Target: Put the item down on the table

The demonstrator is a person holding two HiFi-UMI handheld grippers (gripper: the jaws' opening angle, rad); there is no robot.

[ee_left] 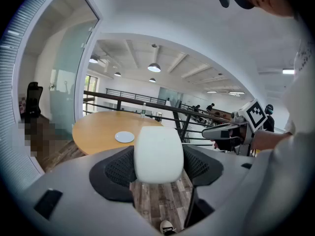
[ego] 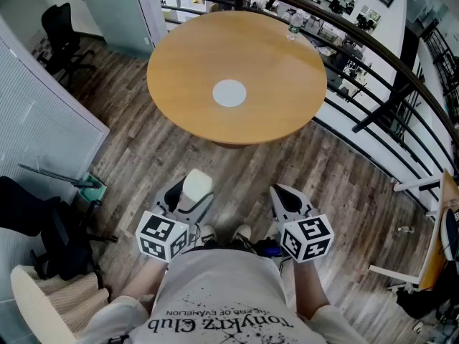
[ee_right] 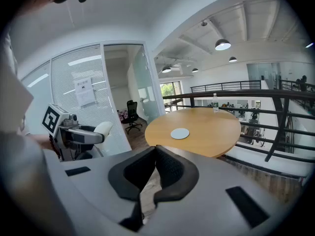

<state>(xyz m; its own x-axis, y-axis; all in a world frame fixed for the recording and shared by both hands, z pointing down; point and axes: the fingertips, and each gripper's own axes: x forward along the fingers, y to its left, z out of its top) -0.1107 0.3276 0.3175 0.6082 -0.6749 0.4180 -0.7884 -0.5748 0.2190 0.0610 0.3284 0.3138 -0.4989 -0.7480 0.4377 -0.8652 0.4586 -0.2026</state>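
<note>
My left gripper clamps a smooth, rounded white block between wide-spread, dimpled black jaws. The round wooden table lies beyond their tips. My right gripper is closed, empty.

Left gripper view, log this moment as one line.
left gripper: shut on white item | right gripper: shut, empty | table: ahead, item not yet down

Readable print: the shirt only
The person's shirt carries "tonykrz Club", upside down in the head view; the smaller line by it is too blurred to read. Print on the paper notice on the glass wall is illegible.
</note>
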